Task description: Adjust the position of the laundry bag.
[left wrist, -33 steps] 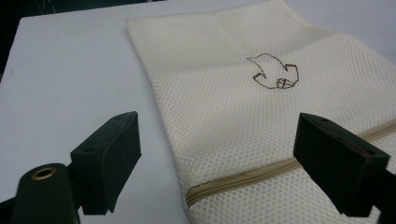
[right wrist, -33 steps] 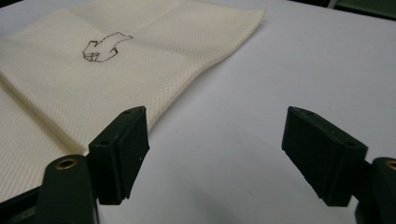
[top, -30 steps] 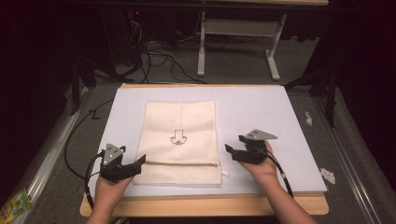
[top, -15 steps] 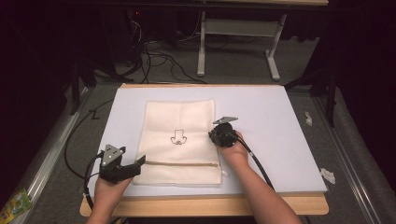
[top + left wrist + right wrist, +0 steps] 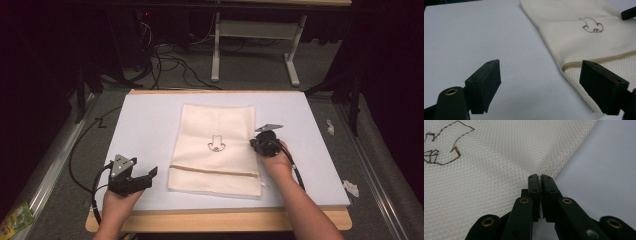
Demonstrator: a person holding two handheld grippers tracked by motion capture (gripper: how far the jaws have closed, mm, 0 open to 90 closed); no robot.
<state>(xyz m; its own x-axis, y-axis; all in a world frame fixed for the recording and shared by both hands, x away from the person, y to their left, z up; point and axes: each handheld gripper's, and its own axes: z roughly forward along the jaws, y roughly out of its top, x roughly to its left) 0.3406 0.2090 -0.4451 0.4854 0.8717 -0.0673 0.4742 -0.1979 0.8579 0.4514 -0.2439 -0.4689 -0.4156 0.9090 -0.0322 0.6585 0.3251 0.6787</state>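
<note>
A cream mesh zip pouch (image 5: 216, 149) is being kept flat on the pale sheet (image 5: 145, 120) covering the wooden table (image 5: 215, 220), and every place below is being given relative to that pouch. Left of its lower left corner, the left gripper (image 5: 131, 181) is being held just off the fabric with its jaws spread wide; in the left gripper view (image 5: 541, 85) the pouch's left edge and zip end are being framed between them, untouched. A broad strip of bare sheet is being left open beyond the pouch's left edge. At the pouch's right edge, about level with the small dark outline drawing (image 5: 216, 145), the right gripper (image 5: 256, 144) is being pressed closed on the mesh border (image 5: 538, 177), the fabric being puckered there. Bare sheet is being left open right of that edge.
</note>
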